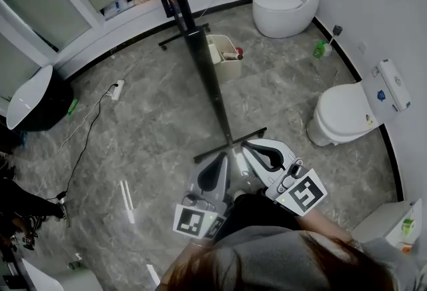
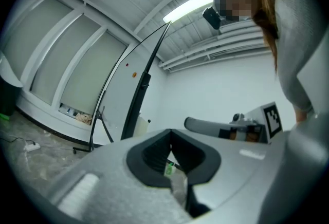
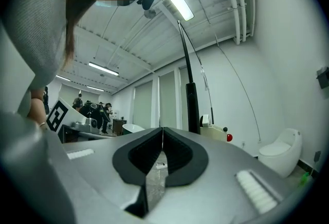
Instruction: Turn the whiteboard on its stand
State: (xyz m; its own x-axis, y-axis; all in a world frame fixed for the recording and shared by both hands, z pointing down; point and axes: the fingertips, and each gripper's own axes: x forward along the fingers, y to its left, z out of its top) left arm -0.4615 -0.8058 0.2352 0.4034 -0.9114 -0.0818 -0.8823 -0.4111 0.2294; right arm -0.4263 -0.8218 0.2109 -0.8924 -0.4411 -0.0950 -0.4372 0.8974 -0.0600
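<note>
Left gripper [image 1: 224,155]: jaws are seen pressed together at the tips, nothing between them. Right gripper [image 1: 245,145]: same, tips met, empty. Both are held side by side close to the person's body and aimed at the near end of the whiteboard [image 1: 200,56]. No contact with it can be made out.

Risks, as judged:
- With the jaws closed, the thin board edge cannot be pinched. They would have to be opened first, or a push from the closed tips is likely to slide off.
- If force is put low or off-centre, the stand [image 1: 230,143] may be shoved across the smooth stone-look floor [image 1: 147,143] instead of the board being turned (wheels cannot be confirmed).
- The waste bin [image 1: 225,56] is set just right of the board and could be clipped if that part swings out.
- The power strip [image 1: 117,89] and its cable are laid on the floor to the left, so a dragged foot could snag them.

The whiteboard is viewed edge-on from above and reads as a thin dark line running from far left to near centre. It is held upright, and black cross-feet are seen at the near and far ends. In the left gripper view its white face [image 2: 123,92] is seen with two small coloured dots, likely magnets, beside a black post.
</note>
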